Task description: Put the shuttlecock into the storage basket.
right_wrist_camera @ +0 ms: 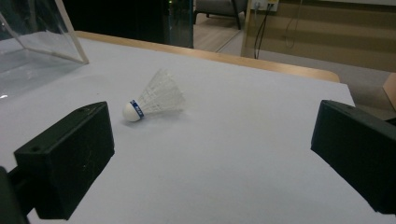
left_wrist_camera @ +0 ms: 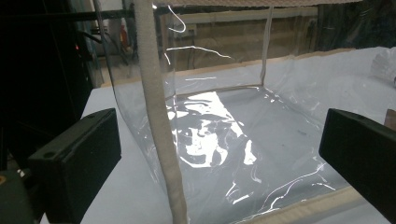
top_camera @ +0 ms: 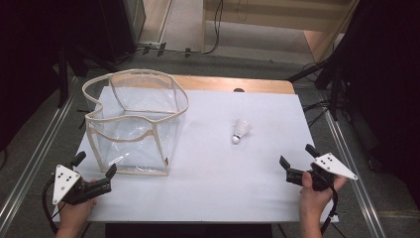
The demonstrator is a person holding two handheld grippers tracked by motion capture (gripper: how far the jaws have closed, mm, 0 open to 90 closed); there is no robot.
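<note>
White tabletop (top_camera: 208, 163), wooden strip along the far edge. On its left half stands a clear plastic bag with cream fabric trim (top_camera: 133, 124), upright, mouth open at the top, nothing inside as far as the left gripper view shows. To the right of it and well apart lies a white feathered shuttlecock with a blue band at its cork (top_camera: 241, 130) — on its side, cork end toward the person, out in the open.

Left gripper (top_camera: 94, 166) rests at the near left corner of the table, jaws spread, just beside the bag's near corner; its own view looks straight at the trim seam and through the plastic wall, no contact that I can make out. Right gripper (top_camera: 298, 159) sits low at the near right edge, jaws spread wide, nothing between them; its view has the shuttlecock ahead, left of centre, still clear of both jaws.

Judgement — the work looks to be putting the shuttlecock into the bag, and it stands at the very start. Nothing is picked up. Left to do: reach, pinch the shuttlecock, carry it over the rim, release inside.
</note>
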